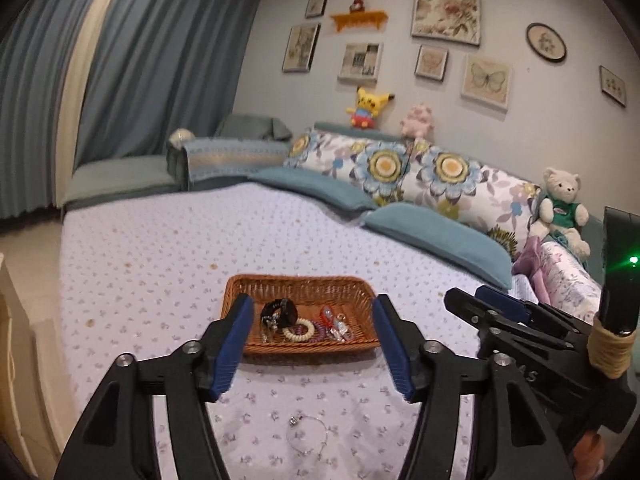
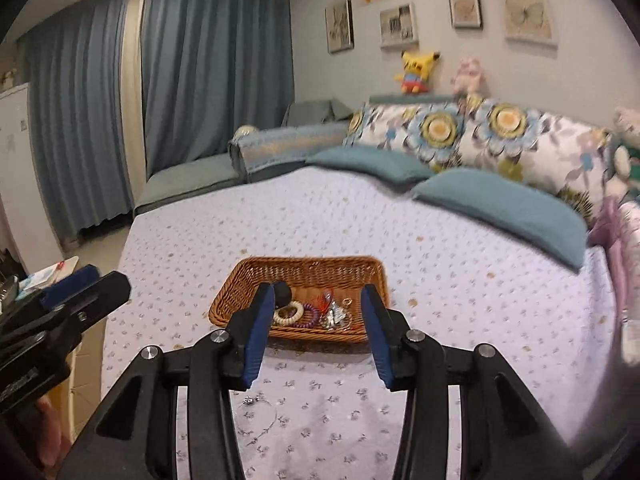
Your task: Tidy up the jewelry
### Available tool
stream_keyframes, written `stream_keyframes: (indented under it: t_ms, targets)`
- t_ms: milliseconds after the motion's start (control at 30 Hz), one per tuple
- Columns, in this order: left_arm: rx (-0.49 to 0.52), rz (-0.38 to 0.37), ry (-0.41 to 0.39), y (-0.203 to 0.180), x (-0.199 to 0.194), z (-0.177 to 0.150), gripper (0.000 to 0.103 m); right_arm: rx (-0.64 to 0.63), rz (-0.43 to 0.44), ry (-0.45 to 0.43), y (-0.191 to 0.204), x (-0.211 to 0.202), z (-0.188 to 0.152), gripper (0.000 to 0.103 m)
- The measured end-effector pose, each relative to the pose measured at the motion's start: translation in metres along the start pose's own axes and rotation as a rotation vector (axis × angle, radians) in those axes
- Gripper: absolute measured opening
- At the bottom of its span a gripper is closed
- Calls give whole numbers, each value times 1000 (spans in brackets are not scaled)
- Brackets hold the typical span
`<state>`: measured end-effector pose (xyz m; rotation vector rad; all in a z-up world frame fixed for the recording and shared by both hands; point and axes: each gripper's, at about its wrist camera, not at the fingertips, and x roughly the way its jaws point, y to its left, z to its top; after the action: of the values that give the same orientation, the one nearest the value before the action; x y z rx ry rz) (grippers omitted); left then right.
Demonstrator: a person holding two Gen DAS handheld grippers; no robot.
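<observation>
Left tongs (image 1: 314, 344): black arms, blue pads spread wide, nothing between them. Right tongs (image 2: 318, 334): same build, also spread wide and empty. Both hang above the bed with the white, flower-sprigged quilted cover (image 1: 168, 248).

Task item: thin silver chain bracelet with a small clasp (image 1: 307, 434), loose on the cover, outside the basket. Left wrist view: it lies below and between the two pads, nearer the camera than the fingertips, roughly centred, touching neither pad. Right wrist view: the same bracelet (image 2: 256, 418) lies low and left, just beside the inner edge of the left-hand arm, off centre and partly cut by it.

Shallow rectangular brown wicker basket (image 1: 236, 284) rests on the cover beyond both tongs. Contents, left wrist view: black watch-like band (image 1: 282, 310), cream spiral hair tie (image 1: 299, 331), purple spiral hair tie (image 1: 322, 330), red piece and clear or silver bits too small to tell.

View differences:
- Left wrist view shows the right tongs from the side at its right edge, a green light on the device there, and a white teddy bear in a green shirt (image 1: 562, 210) seen sharply.
- Right wrist view shows the left tongs at its left edge and a white cabinet (image 2: 16, 168) by the blue curtains (image 2: 200, 72); bear is blurred.
- Right view hides part of the black band behind a pad.
</observation>
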<state>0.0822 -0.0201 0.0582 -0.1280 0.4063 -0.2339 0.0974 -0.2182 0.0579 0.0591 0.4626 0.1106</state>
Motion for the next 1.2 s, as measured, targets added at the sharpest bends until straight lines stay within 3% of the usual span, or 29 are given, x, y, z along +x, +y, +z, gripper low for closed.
stream_keyframes:
  t_ms: [33, 300, 633, 800, 1200]
  targets:
    - [6, 11, -8, -3, -6, -1, 74, 1, -7, -3, 2, -4, -2, 47]
    - [60, 96, -52, -22, -38, -19, 74, -2, -43, 10, 12, -24, -22, 47]
    - [24, 82, -45, -20, -44, -15, 74, -26, -59, -25, 19, -44, -17, 53]
    - [-50, 46, -29, -9, -43, -14, 74, -32, -65, -19, 23, -44, -19, 54]
    - [-55, 61, -29, -7, -45, -13, 74, -12, -61, -26, 19, -46, -18, 59]
